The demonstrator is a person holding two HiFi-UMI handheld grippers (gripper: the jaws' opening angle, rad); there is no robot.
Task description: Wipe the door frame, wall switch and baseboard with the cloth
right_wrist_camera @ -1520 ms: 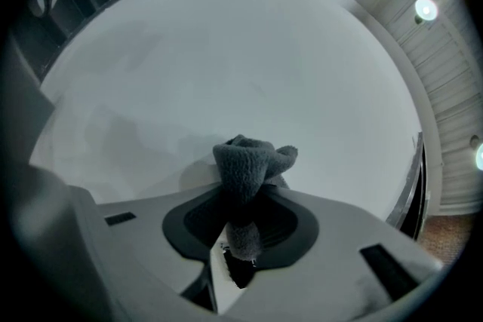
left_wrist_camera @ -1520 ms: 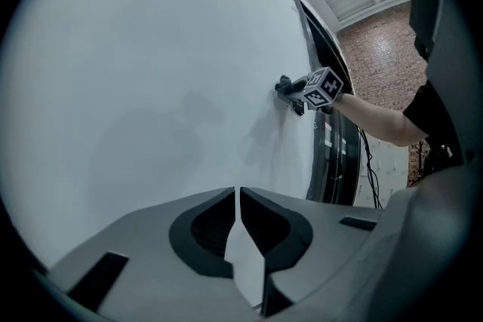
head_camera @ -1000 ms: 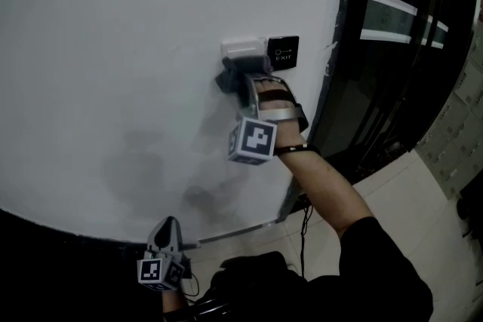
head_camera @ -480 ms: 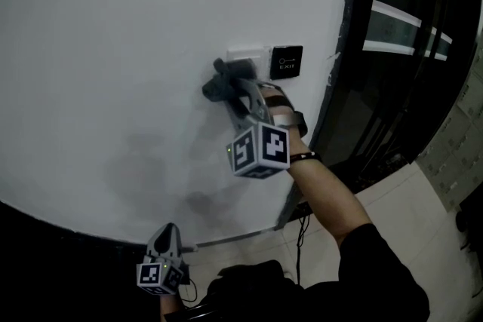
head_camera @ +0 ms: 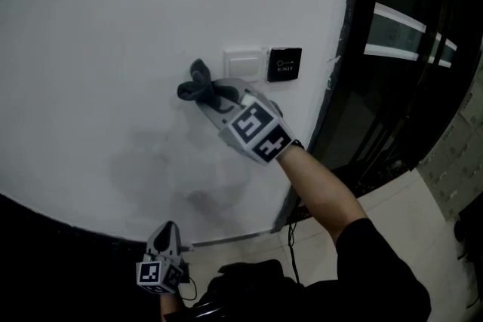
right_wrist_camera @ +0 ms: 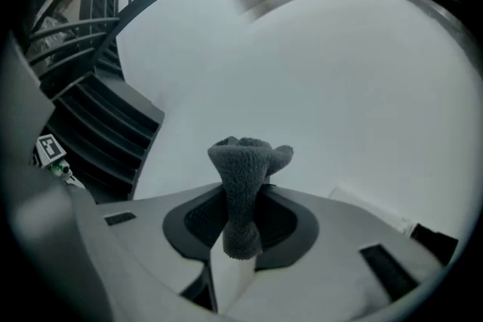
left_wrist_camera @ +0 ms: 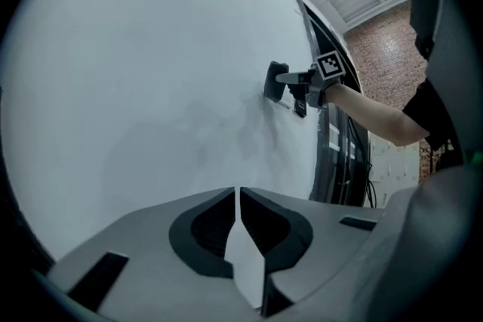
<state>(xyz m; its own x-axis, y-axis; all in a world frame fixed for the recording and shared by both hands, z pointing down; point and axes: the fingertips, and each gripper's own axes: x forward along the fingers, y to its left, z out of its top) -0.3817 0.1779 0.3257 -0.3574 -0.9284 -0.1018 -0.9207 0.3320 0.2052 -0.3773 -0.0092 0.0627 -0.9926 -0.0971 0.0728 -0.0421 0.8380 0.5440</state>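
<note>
My right gripper [head_camera: 205,92] is shut on a dark grey cloth [head_camera: 198,87], held at the white wall just left of the white wall switch [head_camera: 244,63]. In the right gripper view the cloth [right_wrist_camera: 241,188] sticks up from between the jaws, bunched at its top. A black exit button plate [head_camera: 284,64] sits right of the switch. The black door frame [head_camera: 347,49] runs down the wall's right edge. My left gripper [head_camera: 164,237] hangs low near the dark baseboard [head_camera: 68,237], shut with nothing in it; its view shows the jaws [left_wrist_camera: 238,230] together and the right gripper [left_wrist_camera: 283,81] far up the wall.
A dark glass door [head_camera: 411,56] stands right of the frame, with cables [head_camera: 298,226] hanging near its foot. Pale floor tiles [head_camera: 407,215] lie at the lower right. A person's arm in a black sleeve [head_camera: 370,268] reaches up to the right gripper.
The right gripper has slid left off the wall switch with the cloth, so the switch now shows uncovered. The left gripper has stayed put.
</note>
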